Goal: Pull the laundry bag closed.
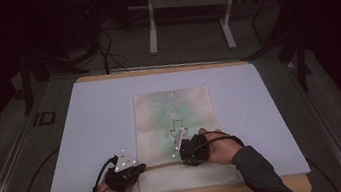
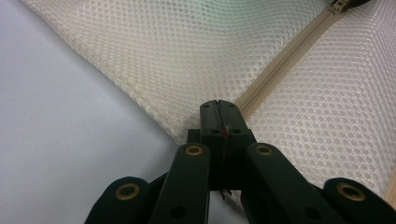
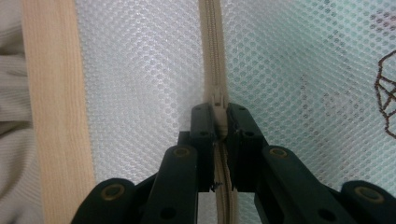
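A cream mesh bag (image 1: 174,120) lies flat on the pale mat, something green showing through it. Its beige zipper (image 1: 160,165) runs along the near end. My left gripper (image 1: 136,170) is shut on the bag's edge at the zipper's left end; in the left gripper view the jaws (image 2: 217,109) pinch the mesh (image 2: 187,51) just where the zipper tape (image 2: 280,70) ends. My right gripper (image 1: 187,156) is shut on the zipper pull (image 3: 218,100), jaws (image 3: 218,112) astride the zipper tape (image 3: 212,46).
The pale mat (image 1: 91,122) covers a wooden table whose near edge (image 3: 56,116) runs close beside the right gripper. Cables trail from both grippers. Beyond the table stand a white frame's legs (image 1: 153,38) on the floor.
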A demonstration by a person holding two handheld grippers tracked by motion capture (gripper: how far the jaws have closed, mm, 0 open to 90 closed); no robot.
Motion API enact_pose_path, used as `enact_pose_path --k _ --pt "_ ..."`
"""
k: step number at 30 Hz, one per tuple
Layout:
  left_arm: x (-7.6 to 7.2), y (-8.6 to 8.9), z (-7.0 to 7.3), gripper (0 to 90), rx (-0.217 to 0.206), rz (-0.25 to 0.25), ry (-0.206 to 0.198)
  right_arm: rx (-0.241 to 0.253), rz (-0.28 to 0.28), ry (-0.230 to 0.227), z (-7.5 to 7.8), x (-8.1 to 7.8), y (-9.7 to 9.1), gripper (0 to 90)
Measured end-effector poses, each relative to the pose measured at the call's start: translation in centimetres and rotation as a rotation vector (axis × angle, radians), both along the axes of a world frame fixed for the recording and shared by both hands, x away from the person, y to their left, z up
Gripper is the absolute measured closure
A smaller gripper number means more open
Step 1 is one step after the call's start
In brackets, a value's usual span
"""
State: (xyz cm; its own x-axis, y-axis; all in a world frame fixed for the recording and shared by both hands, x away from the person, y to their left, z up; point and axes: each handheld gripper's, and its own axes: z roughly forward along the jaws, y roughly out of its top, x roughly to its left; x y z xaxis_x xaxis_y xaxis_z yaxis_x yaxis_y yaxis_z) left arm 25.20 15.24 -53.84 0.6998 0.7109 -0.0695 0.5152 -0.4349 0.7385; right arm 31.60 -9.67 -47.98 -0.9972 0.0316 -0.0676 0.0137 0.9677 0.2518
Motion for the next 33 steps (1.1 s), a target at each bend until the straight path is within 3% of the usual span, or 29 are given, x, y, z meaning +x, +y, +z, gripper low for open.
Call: enact_pose_path --k 12,14,17,19,33 --pt "0.0 0.0 0.0 89.5 0.001 0.0 0.0 0.006 -0.002 -0.003 0.1 -0.1 -0.3 82.3" --pt "0.0 0.0 0.0 89.5 0.0 0.0 0.001 -0.012 -0.001 -0.013 0.1 0.0 -0.4 82.3" --pt "0.0 0.0 0.0 89.5 0.0 -0.001 0.001 0.009 -0.01 -0.004 0.3 0.0 -0.8 82.3" --pt "0.0 0.0 0.0 89.5 0.0 0.001 0.001 -0.008 -0.006 -0.014 0.3 -0.1 -0.8 82.2" --pt "0.0 0.0 0.0 89.4 0.0 0.002 0.001 0.012 -0.022 -0.009 0.5 -0.1 -1.8 82.2"
